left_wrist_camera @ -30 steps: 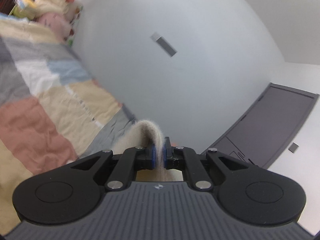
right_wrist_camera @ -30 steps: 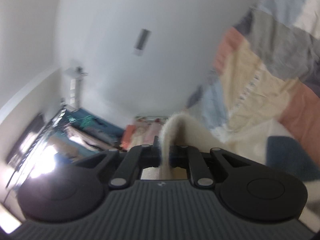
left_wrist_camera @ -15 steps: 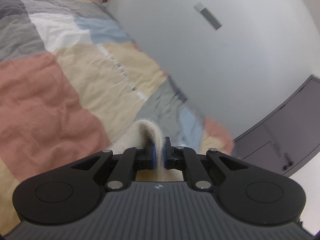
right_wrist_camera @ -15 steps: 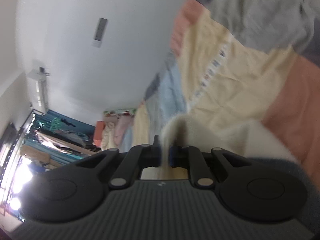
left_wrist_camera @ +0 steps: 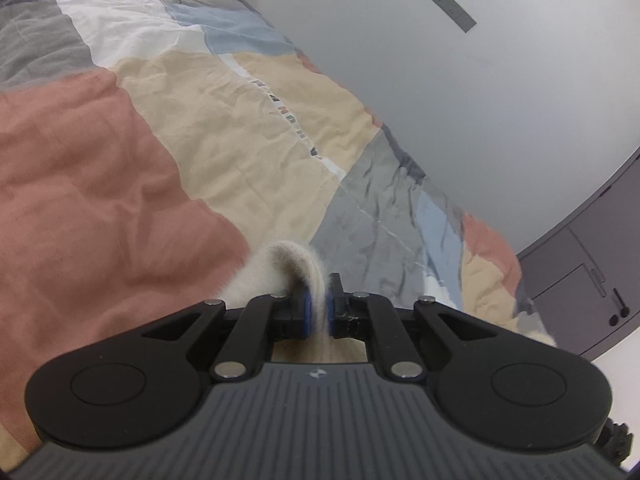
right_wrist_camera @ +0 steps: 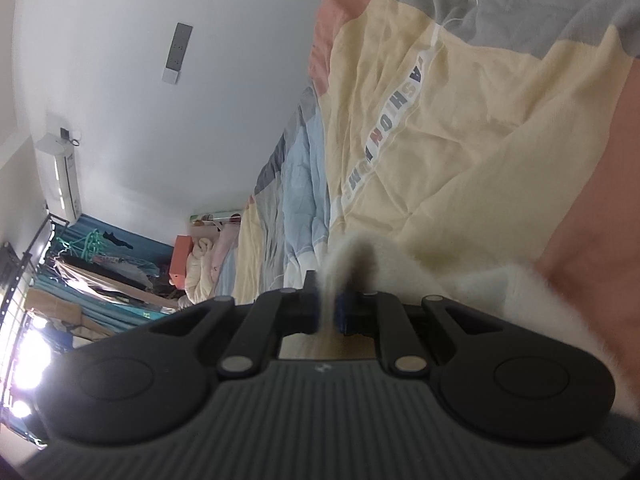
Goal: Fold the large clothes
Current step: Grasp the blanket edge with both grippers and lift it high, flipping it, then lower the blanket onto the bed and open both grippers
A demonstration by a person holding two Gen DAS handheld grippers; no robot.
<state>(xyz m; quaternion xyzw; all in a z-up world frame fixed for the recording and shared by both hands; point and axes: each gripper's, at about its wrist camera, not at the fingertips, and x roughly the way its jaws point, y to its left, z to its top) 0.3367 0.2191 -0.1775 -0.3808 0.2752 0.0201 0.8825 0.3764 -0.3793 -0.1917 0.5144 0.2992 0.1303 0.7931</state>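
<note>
A fluffy cream-white garment (left_wrist_camera: pixel 280 268) is pinched by its edge in my left gripper (left_wrist_camera: pixel 317 308), which is shut on it just above the patchwork bedspread (left_wrist_camera: pixel 120 168). In the right wrist view the same cream garment (right_wrist_camera: pixel 404 268) bulges out to the right, and my right gripper (right_wrist_camera: pixel 329 310) is shut on another fold of its edge. Most of the garment hangs below both grippers, hidden by their black bodies. Both grippers point slightly down at the bed.
The bedspread (right_wrist_camera: pixel 460 100) has salmon, cream, grey and light blue patches with a printed text strip. A white wall (left_wrist_camera: pixel 440 100) runs along the bed. A dark grey cabinet (left_wrist_camera: pixel 592 272) stands at the right; bedding and a clothes rack (right_wrist_camera: pixel 132 272) lie at the bed's far end.
Both grippers have come down toward the bed with the garment still pinched. The views have tipped from the wall to the bedspread, which now fills more of each frame.
</note>
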